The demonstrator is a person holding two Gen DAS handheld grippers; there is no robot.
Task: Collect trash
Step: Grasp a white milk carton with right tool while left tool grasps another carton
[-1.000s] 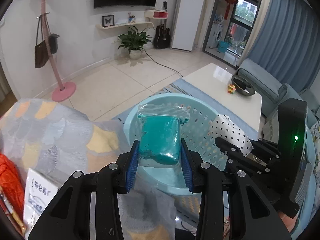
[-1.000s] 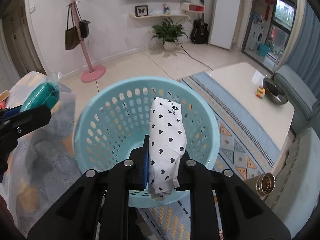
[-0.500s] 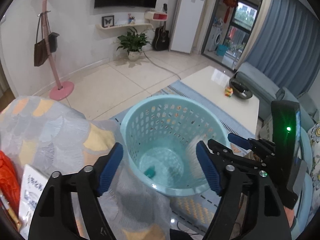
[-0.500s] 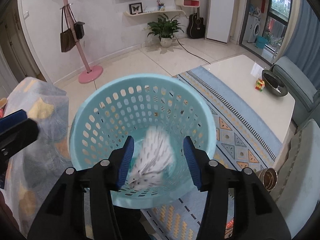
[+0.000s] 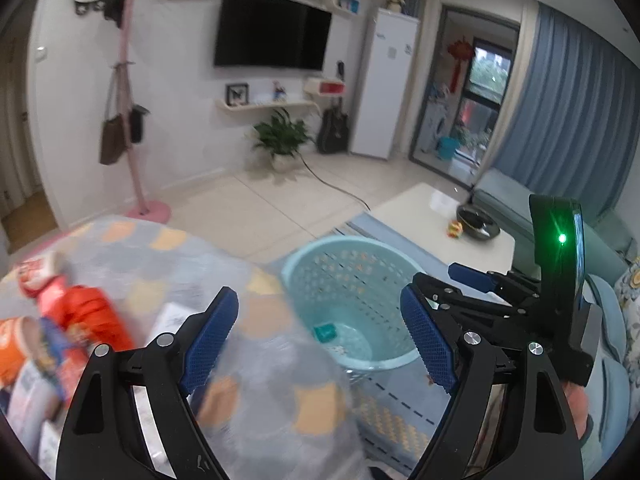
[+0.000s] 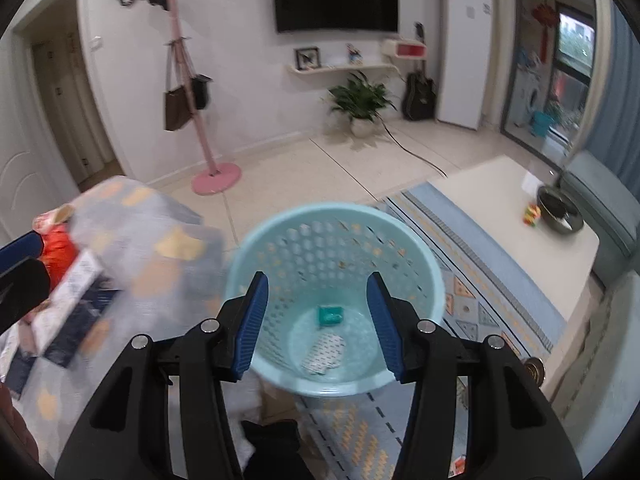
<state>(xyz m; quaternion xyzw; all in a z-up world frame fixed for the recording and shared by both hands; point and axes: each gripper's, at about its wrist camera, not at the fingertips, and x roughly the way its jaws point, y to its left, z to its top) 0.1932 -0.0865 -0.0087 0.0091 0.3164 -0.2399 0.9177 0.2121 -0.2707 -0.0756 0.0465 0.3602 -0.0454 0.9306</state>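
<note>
Two packets in basket

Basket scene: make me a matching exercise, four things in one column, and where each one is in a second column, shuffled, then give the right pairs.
Things:
1. teal packet
2. heart-print packet
3. orange bag
4. black bowl

Places:
A. on the white coffee table
B. on the basket floor, farther from the camera
C. on the patterned cloth
D. on the basket floor, nearer the camera

Pairs: 1-B, 2-D, 3-C, 4-A
</note>
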